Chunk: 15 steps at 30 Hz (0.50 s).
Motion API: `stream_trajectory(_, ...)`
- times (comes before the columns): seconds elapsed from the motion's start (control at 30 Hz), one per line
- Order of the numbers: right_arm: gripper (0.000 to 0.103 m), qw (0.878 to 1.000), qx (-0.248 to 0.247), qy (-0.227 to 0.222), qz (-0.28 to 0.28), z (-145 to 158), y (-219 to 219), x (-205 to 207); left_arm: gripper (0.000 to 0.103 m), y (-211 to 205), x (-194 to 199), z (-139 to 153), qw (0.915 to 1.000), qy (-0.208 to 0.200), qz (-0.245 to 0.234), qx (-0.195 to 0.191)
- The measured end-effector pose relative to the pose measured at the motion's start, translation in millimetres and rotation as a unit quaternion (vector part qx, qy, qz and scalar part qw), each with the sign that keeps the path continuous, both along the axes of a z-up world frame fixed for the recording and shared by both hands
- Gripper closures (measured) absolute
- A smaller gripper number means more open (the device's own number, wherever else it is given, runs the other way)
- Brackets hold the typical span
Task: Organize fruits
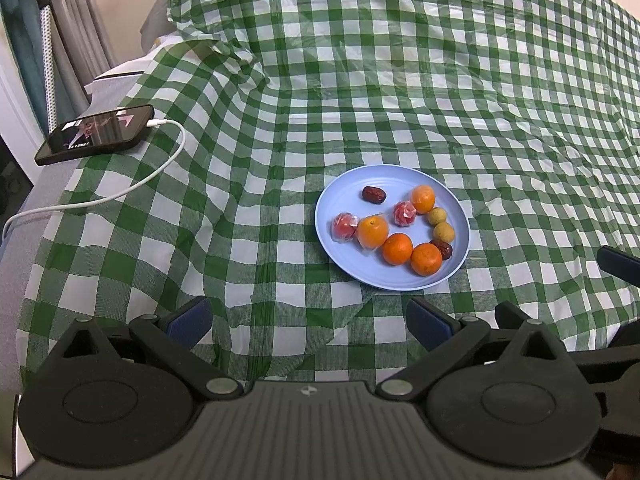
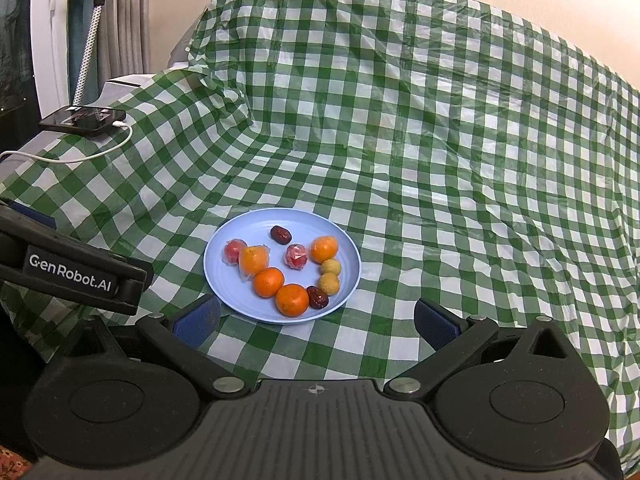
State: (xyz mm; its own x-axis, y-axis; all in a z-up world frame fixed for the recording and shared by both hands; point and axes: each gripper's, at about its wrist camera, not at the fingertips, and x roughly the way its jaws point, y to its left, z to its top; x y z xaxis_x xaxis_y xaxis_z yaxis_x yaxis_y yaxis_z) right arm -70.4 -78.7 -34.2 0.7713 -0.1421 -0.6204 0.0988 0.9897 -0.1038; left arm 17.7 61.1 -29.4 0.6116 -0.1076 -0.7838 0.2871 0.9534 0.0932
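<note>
Both black two-finger grippers hang low over the near edge of the cloth, neither touching anything. From the left wrist view, the left gripper (image 1: 310, 320) has its blue-padded fingers (image 1: 190, 320) spread wide with only checked cloth between them; from the right wrist view, the right gripper (image 2: 318, 322) is spread just as wide and also holds nothing.

Just beyond them sits a round pale blue plastic plate (image 2: 256, 224) on the wrinkled green-and-white checked plastic tablecloth (image 2: 440, 140). On the plate, seen from the right wrist, lie two bare orange mandarins (image 2: 268, 282) touching each other at about six o'clock, a third bare one (image 2: 324, 249) at two o'clock, and a plastic-wrapped orange mandarin (image 2: 253, 260) at nine o'clock. Touching that wrapped one, farther toward nine, is a wrapped red fruit (image 2: 233, 251); another wrapped red fruit (image 2: 296, 257) sits near the centre. Two small round yellow-green fruits (image 2: 329, 283) stand one against the other at four o'clock. A wrinkled dark red date (image 2: 281, 235) lies at twelve o'clock, a second dark red date (image 2: 317, 297) at five o'clock against the nearest mandarin.

Well apart, at ten o'clock from the plate, a black smartphone (image 1: 96, 134) lies at the cloth's edge, with a white charging cable (image 1: 120, 192) plugged in and curling toward the near left.
</note>
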Motion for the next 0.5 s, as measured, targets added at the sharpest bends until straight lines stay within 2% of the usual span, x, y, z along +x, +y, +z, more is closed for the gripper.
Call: stream_trajectory(0.5,0.001,1.000,0.000,0.002,0.000,-1.0,1.4,1.2,0.000,0.2,3.5,-0.3,1.0000,0.005,0.004,0.003)
